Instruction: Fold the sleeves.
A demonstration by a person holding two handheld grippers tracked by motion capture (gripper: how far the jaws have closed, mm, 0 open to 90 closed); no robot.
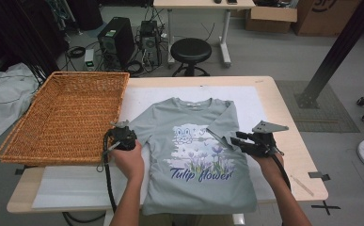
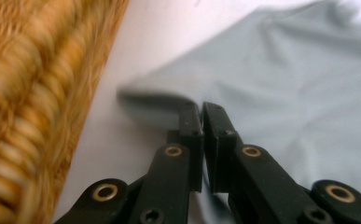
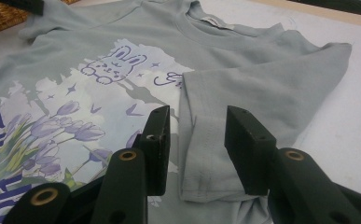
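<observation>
My left gripper (image 2: 202,109) has its jaws pinched nearly together, just a thin slit between them. The tips sit right at the edge of the t-shirt (image 1: 196,155) sleeve, w/ fabric at the tips, but I can't tell if any cloth is actually caught in there. In the high view that gripper (image 1: 122,136) is at the shirt's left sleeve, my left hand (image 1: 129,160) behind it, right next to the wicker basket (image 1: 62,115). The basket weave shows blurry at the left of the left gripper view.

Right gripper (image 3: 197,140) is spread wide, jaws standing either side of the folded-over right sleeve (image 3: 243,93), not gripping anything. That sleeve is flipped inward onto the chest, its hem lying btwn the jaws. From above, this gripper (image 1: 252,141) sits at the shirt's right side, grey plate on top, cable trailing back along my forearm.

The shirt is grey-green, lying front-up and flat on the white mat (image 1: 264,101) in the middle of the worktop (image 1: 292,141), collar away from me. It has a bunny + purple tulips print and "Tulip flower" text. The bottom hem reaches the near edge.

The basket sits on the worktop's left end, hanging past the edge a bit. Beyond the worktop there's a black stool (image 1: 190,52) and a couple of PC towers (image 1: 116,44) on the floor.
</observation>
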